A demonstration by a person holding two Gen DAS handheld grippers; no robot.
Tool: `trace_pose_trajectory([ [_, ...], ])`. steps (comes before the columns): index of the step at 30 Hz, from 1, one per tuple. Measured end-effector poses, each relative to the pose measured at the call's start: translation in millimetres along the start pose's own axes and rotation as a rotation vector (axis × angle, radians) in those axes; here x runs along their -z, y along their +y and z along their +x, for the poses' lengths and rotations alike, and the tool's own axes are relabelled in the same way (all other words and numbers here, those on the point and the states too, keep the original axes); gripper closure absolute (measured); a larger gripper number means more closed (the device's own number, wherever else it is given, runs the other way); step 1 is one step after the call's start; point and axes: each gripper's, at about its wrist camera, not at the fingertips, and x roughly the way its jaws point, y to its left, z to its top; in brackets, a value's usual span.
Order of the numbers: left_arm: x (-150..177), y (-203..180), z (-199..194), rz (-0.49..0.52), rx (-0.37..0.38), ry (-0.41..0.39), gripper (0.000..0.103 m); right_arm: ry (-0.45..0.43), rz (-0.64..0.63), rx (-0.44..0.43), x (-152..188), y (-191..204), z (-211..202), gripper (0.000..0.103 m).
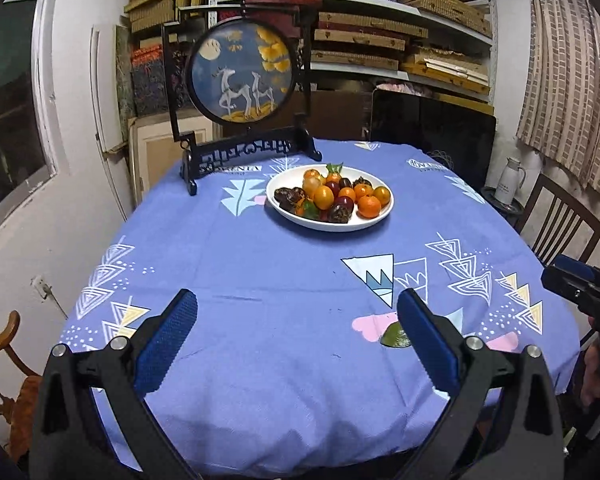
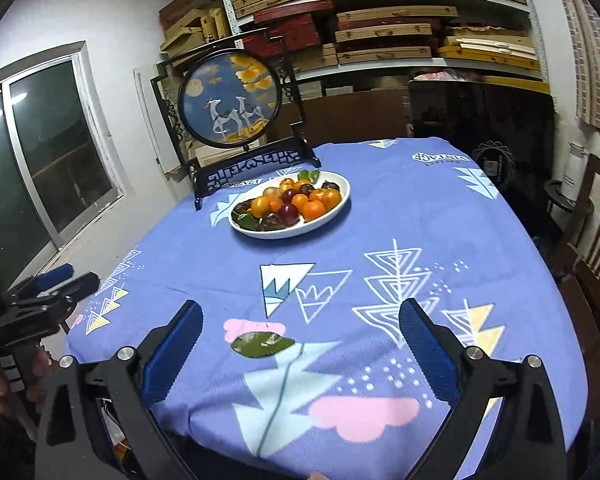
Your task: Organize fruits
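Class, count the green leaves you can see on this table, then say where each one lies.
3: one leaf on the cloth near the grippers, two on the plate: far rim, near-left edge. Fruit may hide more.

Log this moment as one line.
left gripper: open, empty | right gripper: open, empty | fruits: on white plate | green leaf: loose on tablecloth

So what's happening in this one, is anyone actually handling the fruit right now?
Not at this moment. A person holds a gripper in each hand over the near edge of the table. The left gripper and the right gripper are both open and hold nothing. The fruit is piled on the white plate further back, in front of the round framed picture. A single green leaf lies on the cloth near the grippers, apart from the plate.
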Motion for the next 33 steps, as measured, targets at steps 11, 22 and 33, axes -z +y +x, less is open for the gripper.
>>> trace_pose_trajectory([
  [11,-4.2,0.2,-6.5,0.007,-0.067,-0.031,0.005,-0.049,-0.028,0.043,6.0,-0.4,-18.8,0.004],
  [22,-5.6,5.5,-5.1,-0.004,-0.094,-0.041,0.005,-0.037,-0.025,0.038,8.9,-1.4,-15.2,0.004],
  [33,-5.2,14.1,2.5,-0.038,-0.118,-0.006,0.005,-0.023,-0.017,0.044,10.9,-2.5,-10.5,0.004],
])
